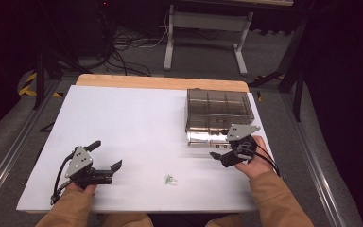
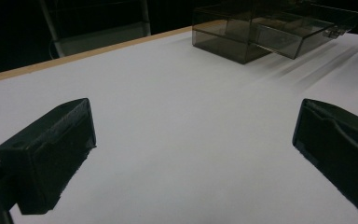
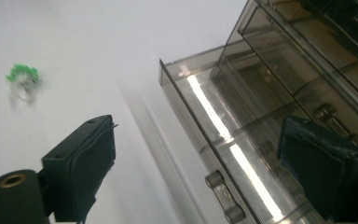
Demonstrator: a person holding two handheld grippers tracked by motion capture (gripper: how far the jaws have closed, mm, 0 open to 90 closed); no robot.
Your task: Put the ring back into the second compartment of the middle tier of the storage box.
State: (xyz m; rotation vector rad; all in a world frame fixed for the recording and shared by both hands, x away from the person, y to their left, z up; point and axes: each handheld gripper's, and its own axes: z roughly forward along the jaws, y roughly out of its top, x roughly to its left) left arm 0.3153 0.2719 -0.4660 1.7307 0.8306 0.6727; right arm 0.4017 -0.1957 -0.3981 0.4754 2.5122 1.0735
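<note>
Smoked-plastic organizer box sits with its drawer pulled out beside the empty, open right gripper; a careless swing could knock it off the desk.

Overall light: the white rectangular table board is brightly lit from above, while the surrounding room is left dark.
Glare: a bright streak is reflected along the smoky transparent plastic compartment box.
Shadows: soft streaked shadows are cast beside the box.
Blur: the small green-and-clear object is smeared; the black jaws are rendered soft.
Grain: slight noise is seen in dark areas.
</note>
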